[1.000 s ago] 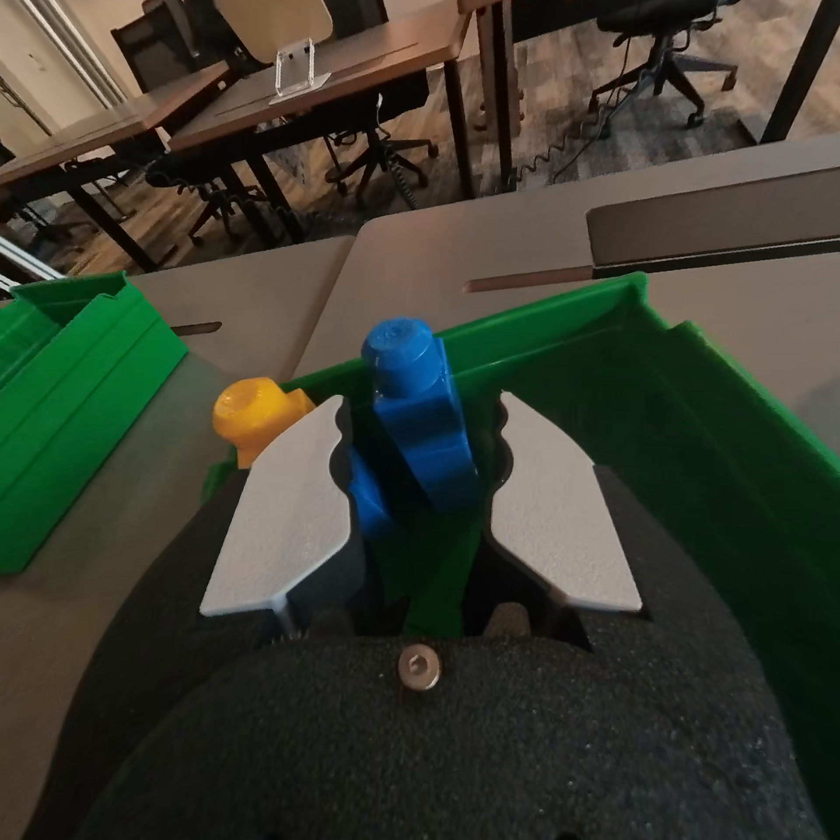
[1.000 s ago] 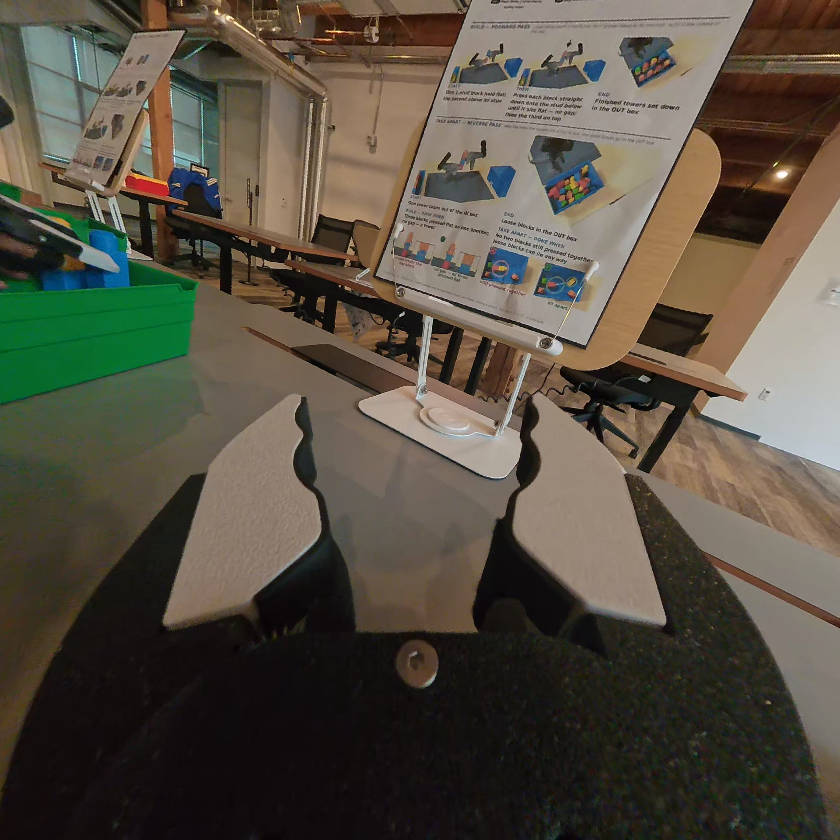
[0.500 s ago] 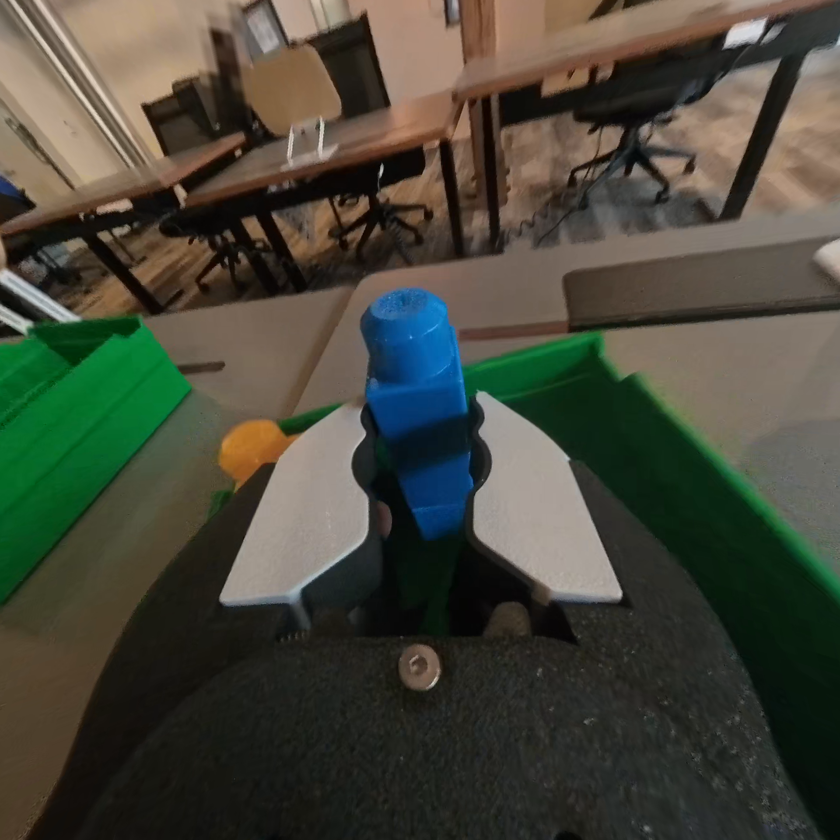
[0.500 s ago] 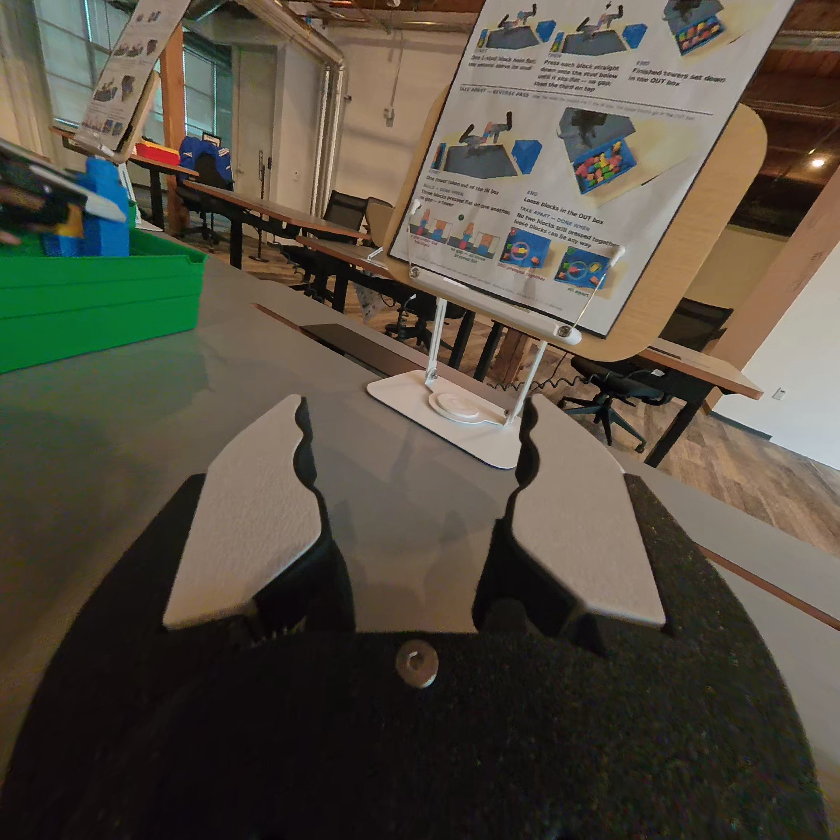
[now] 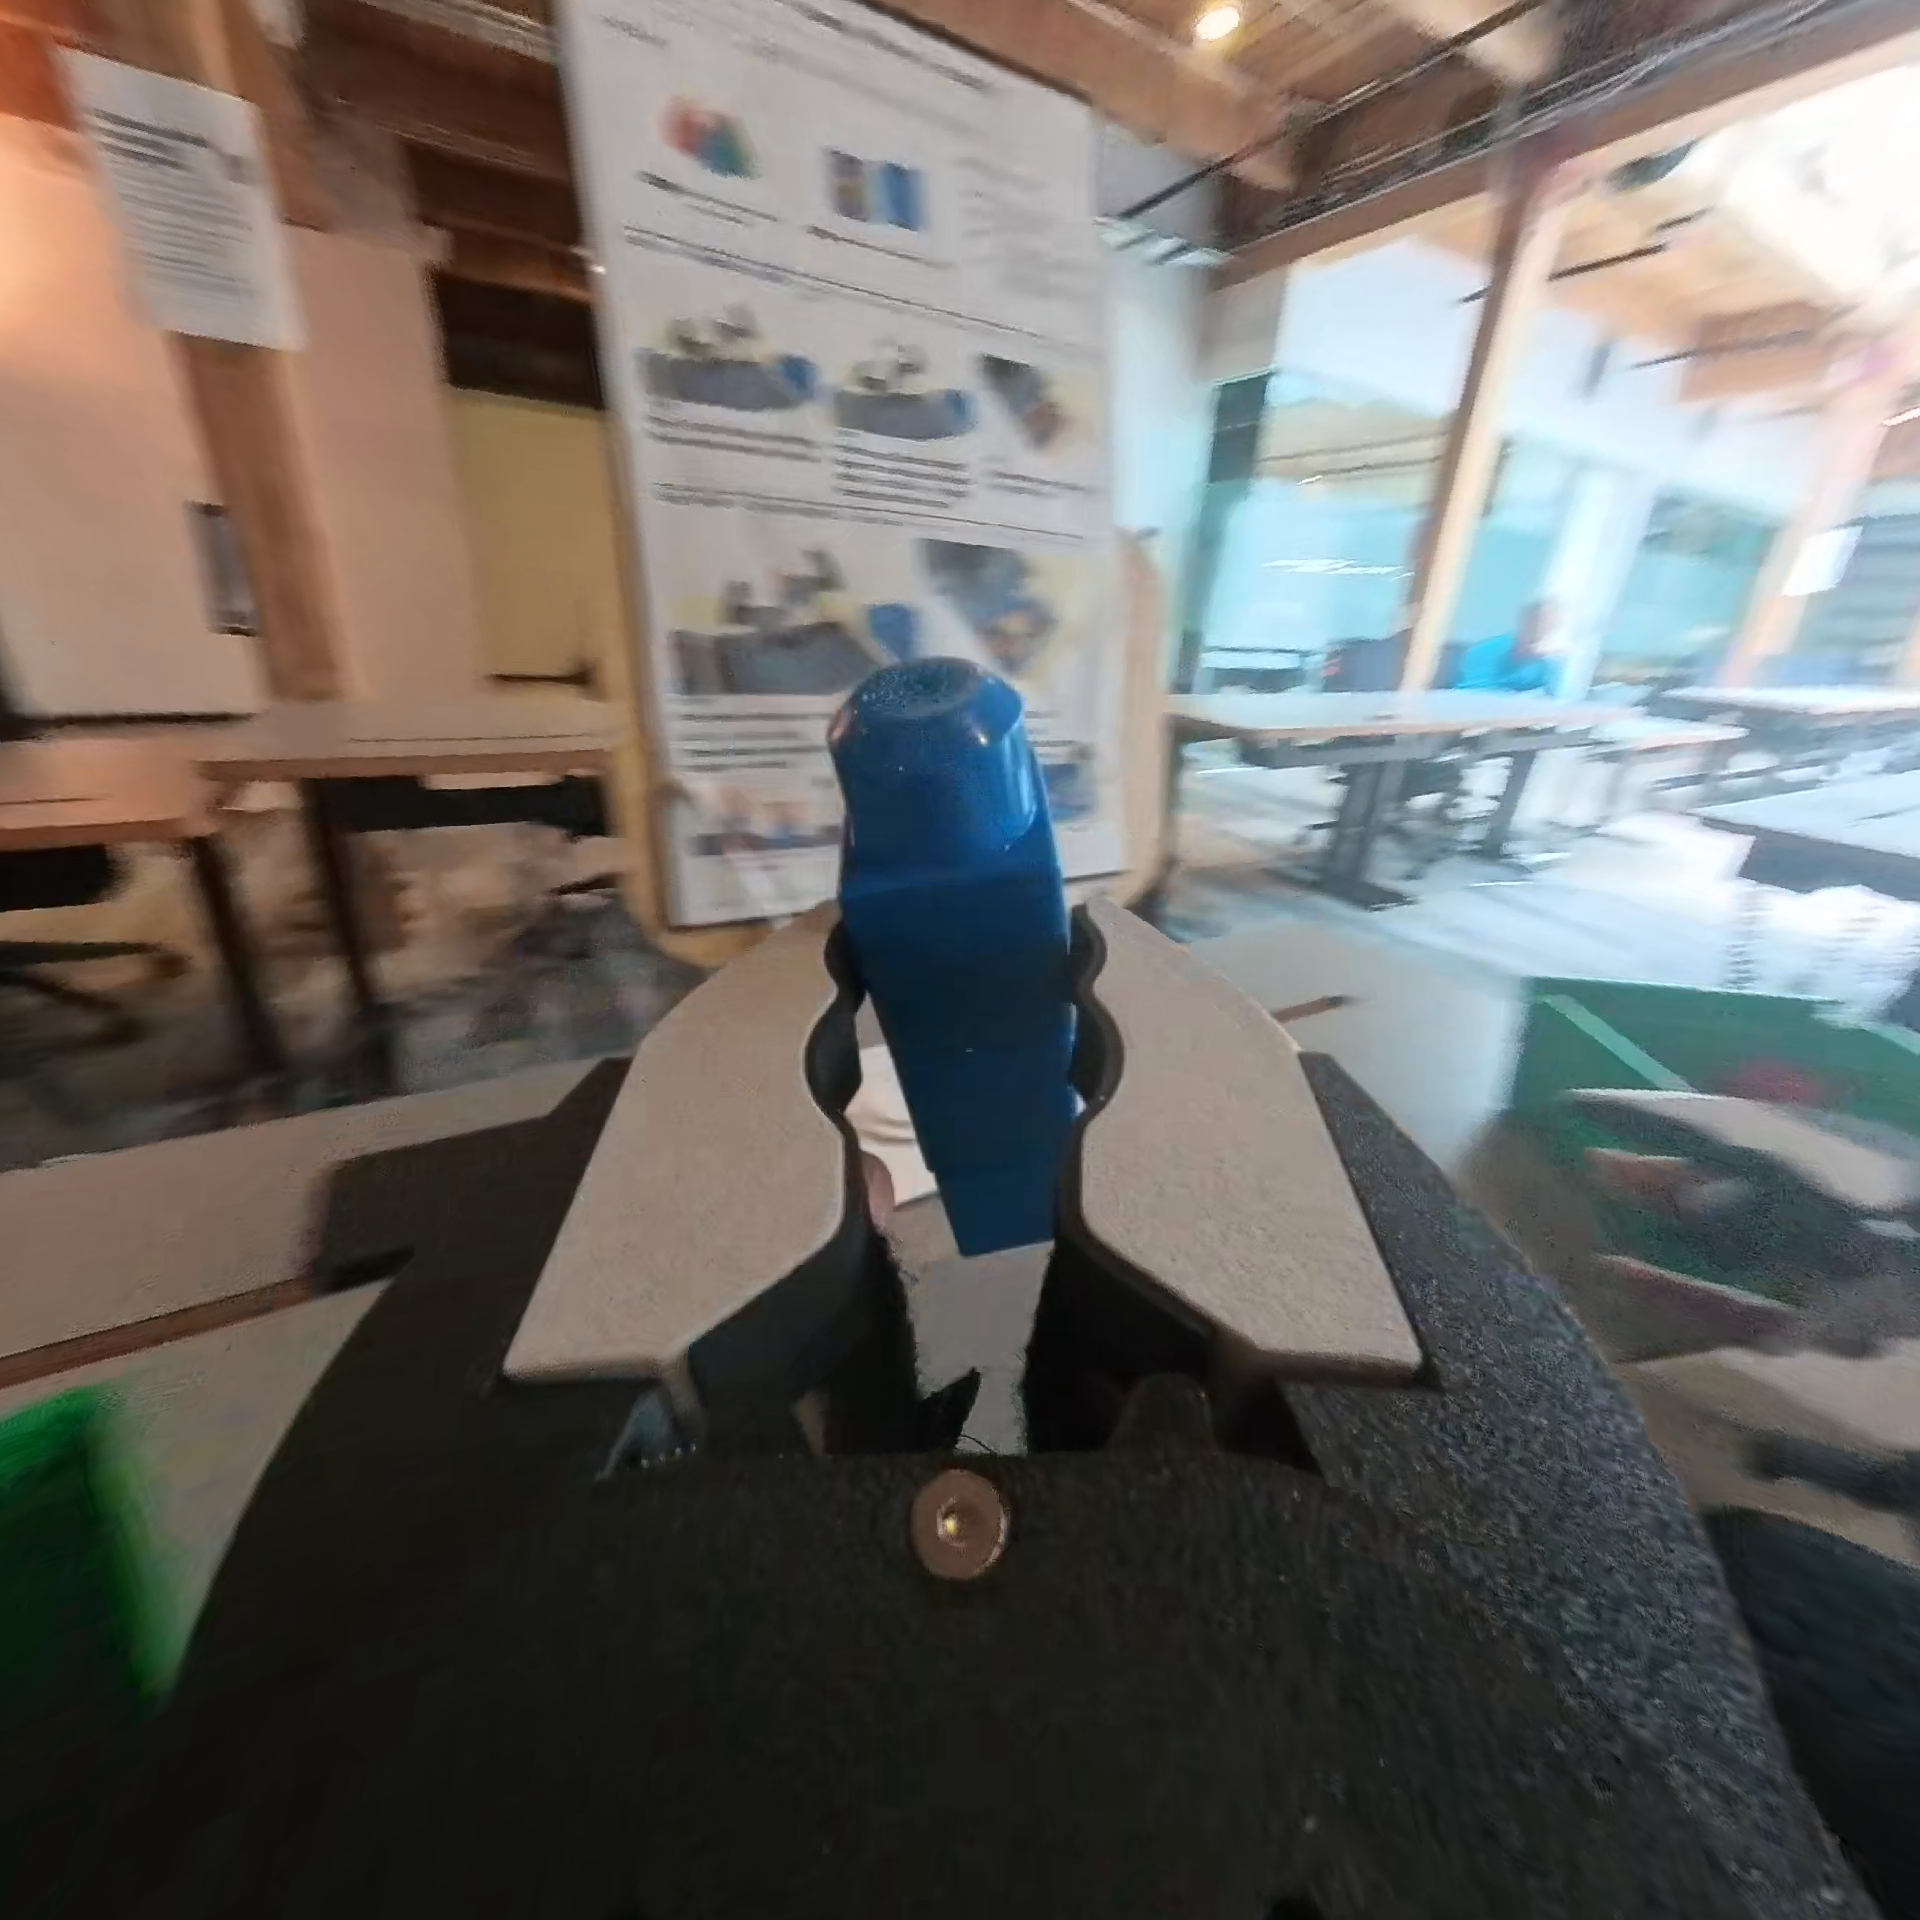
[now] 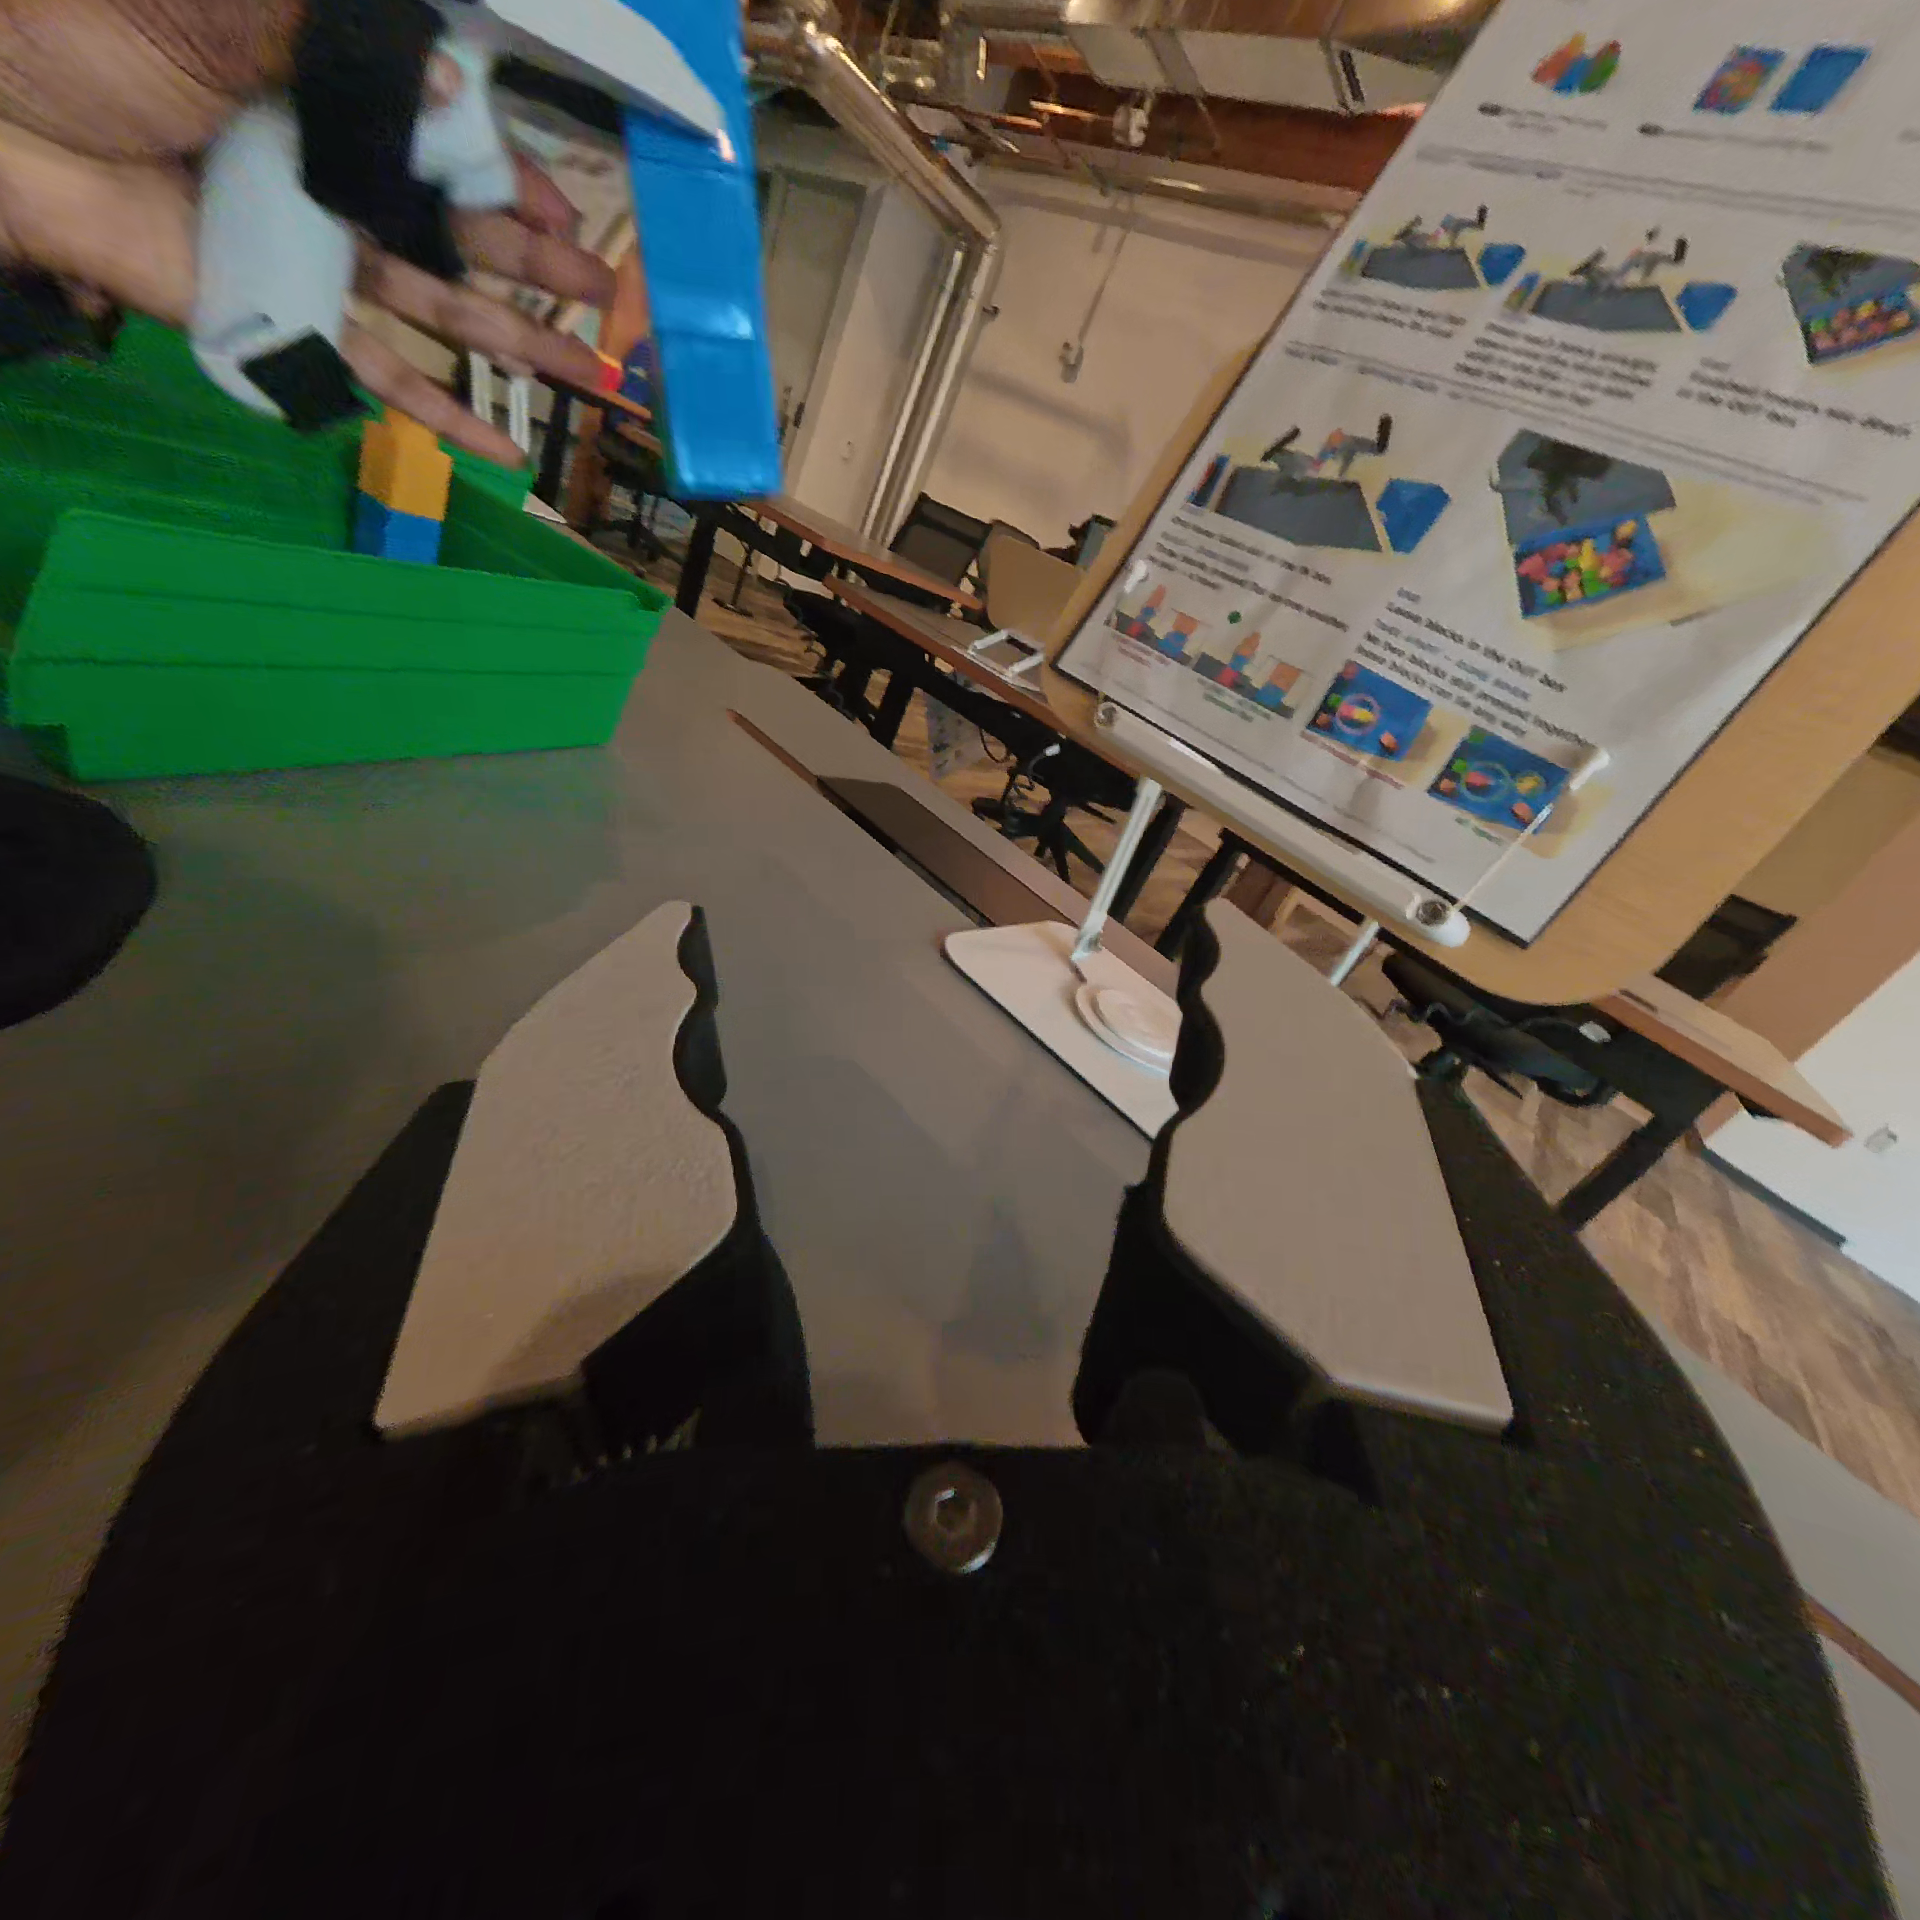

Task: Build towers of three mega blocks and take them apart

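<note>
Blue tower (image 5: pixel 956 997) lifted from bin, between jaws.

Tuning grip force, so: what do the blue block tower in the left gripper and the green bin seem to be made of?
Blue block tower: likely hard moulded plastic, smooth with a slight sheen, crisp edges. Green bin: also looks like rigid plastic, matte, with stepped ridges along its wall. The left gripper is shut on the tower.
</note>
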`<control>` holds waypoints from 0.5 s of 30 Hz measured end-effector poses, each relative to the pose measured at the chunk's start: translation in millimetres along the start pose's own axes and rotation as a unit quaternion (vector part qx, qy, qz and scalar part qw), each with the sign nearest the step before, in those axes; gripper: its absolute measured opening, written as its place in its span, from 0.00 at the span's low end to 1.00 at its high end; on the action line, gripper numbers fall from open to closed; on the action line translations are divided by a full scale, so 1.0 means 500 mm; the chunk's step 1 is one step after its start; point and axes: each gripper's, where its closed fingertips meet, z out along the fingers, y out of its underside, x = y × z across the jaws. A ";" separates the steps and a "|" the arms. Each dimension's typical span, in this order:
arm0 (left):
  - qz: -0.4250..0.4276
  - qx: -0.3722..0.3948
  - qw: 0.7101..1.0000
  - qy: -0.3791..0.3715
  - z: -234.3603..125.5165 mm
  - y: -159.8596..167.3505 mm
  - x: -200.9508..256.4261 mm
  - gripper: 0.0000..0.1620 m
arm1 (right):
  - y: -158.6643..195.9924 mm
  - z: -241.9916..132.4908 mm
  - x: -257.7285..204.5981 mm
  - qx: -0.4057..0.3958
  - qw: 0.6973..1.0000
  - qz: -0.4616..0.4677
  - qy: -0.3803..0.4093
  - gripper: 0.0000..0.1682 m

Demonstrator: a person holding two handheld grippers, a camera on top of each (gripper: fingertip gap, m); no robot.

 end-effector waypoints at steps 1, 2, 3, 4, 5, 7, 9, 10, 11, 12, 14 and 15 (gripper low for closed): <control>-0.021 0.001 0.999 0.030 0.013 0.010 0.046 0.23 | -0.007 0.000 -0.006 0.008 1.000 -0.002 -0.006 0.51; -0.040 0.000 0.997 0.060 0.026 0.023 0.091 0.23 | -0.013 0.000 -0.012 0.017 1.000 -0.003 -0.013 0.51; -0.059 -0.003 0.995 0.086 0.038 0.036 0.133 0.23 | -0.020 -0.001 -0.016 0.025 1.000 -0.005 -0.018 0.51; -0.076 -0.007 0.991 0.109 0.048 0.049 0.172 0.23 | -0.025 -0.002 -0.020 0.033 0.999 -0.007 -0.021 0.50; -0.092 -0.011 0.987 0.130 0.057 0.063 0.207 0.23 | -0.029 -0.003 -0.022 0.040 0.999 -0.008 -0.023 0.49; -0.124 -0.022 0.979 0.162 0.071 0.088 0.262 0.23 | -0.031 -0.003 -0.023 0.043 0.999 -0.007 -0.023 0.48; -0.157 -0.035 0.969 0.186 0.080 0.111 0.301 0.23 | -0.023 -0.002 -0.020 0.032 0.999 -0.007 -0.019 0.48; -0.173 -0.040 0.965 0.194 0.083 0.120 0.315 0.23 | -0.020 -0.001 -0.020 0.028 0.999 -0.009 -0.019 0.47; -0.187 -0.045 0.961 0.201 0.085 0.128 0.326 0.23 | -0.018 -0.001 -0.020 0.026 0.999 -0.010 -0.019 0.46; -0.196 -0.050 0.958 0.206 0.087 0.136 0.333 0.23 | -0.016 0.000 -0.021 0.024 0.999 -0.010 -0.019 0.45; -0.203 -0.059 0.954 0.213 0.088 0.150 0.346 0.23 | -0.013 0.002 -0.025 0.018 0.999 -0.016 -0.021 0.42; -0.205 -0.061 0.952 0.218 0.088 0.155 0.352 0.23 | -0.010 0.004 -0.028 0.013 0.999 -0.023 -0.023 0.40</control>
